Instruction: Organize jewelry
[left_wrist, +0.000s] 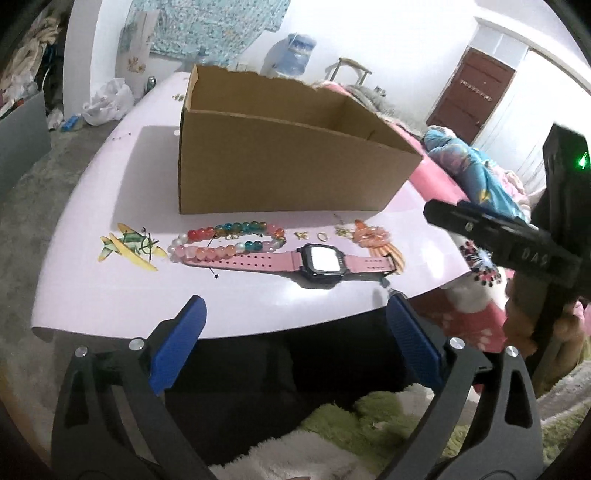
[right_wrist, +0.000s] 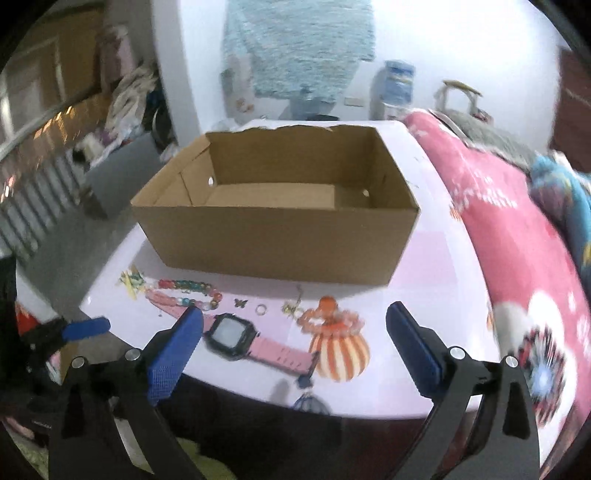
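Landmark: open cardboard box (left_wrist: 280, 162) standing on the pale pink table (left_wrist: 92, 288); nothing is visible inside it in the right wrist view.

Jewelry lies in a row on the table along the box's near wall:
- Multicoloured bead bracelet (left_wrist: 227, 240), just in front of the box's near-left part.
- Pink-strap digital watch (left_wrist: 321, 262), lying flat with its face up, nearer the table edge than the bracelet; its strap end touches or passes under the beads, cannot tell which.
- Small gold butterfly charm (left_wrist: 301, 233) and small gold ring (left_wrist: 322, 235), between the box wall and the watch face, apart from each other.
- Orange bead bracelet (left_wrist: 371, 236) in front of the box's near-right corner, with a small gold piece (left_wrist: 343, 232) just beside it; its type is too small to tell.

Yellow-green plane sticker (left_wrist: 129, 247) printed on the table surface, in front of the box's near-left corner.

Left tongs (left_wrist: 293, 334): blue pads spread wide, holding nothing, hovering at the table's near edge, short of the watch.

Right tongs (right_wrist: 293, 341): likewise spread wide and empty, above the near edge, with the watch and orange bracelet showing between the fingers.
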